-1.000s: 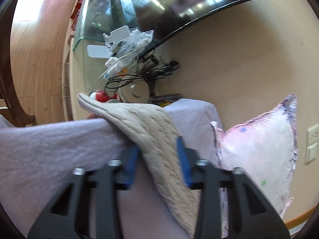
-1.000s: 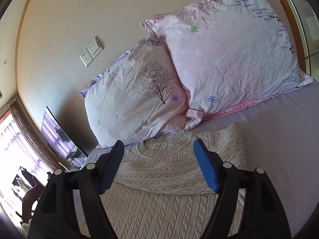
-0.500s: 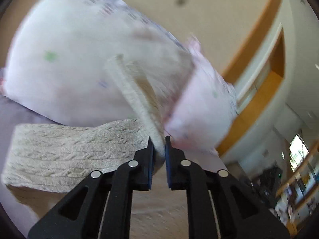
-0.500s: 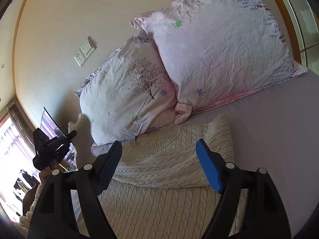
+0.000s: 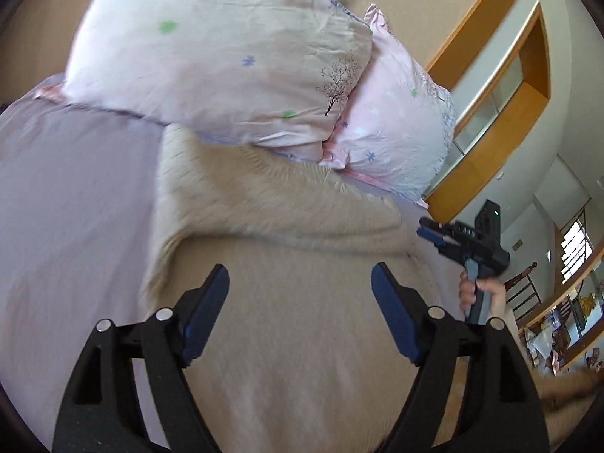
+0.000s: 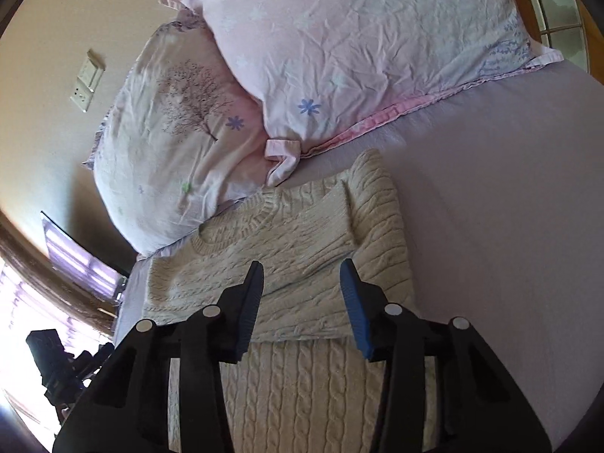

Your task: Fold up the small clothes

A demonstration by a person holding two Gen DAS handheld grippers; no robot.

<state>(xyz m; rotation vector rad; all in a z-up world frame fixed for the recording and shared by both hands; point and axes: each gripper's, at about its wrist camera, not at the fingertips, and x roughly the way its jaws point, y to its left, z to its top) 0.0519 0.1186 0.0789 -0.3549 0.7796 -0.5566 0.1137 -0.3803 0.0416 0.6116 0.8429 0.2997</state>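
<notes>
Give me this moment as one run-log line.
sweater: sleeves folded across chest, flat on bed | left gripper: open, empty | right gripper: open, empty | pillows: beyond collar

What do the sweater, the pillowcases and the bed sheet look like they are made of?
Sweater: chunky cream knit, probably wool or acrylic, with raised cable ribs and a ribbed collar, matte.
Pillowcases: thin woven cloth, likely cotton, judging by fine sharp creases and the printed flowers and tree.
Bed sheet: smooth lilac woven fabric, matte and nearly crease-free; the fibre cannot be told.
</notes>
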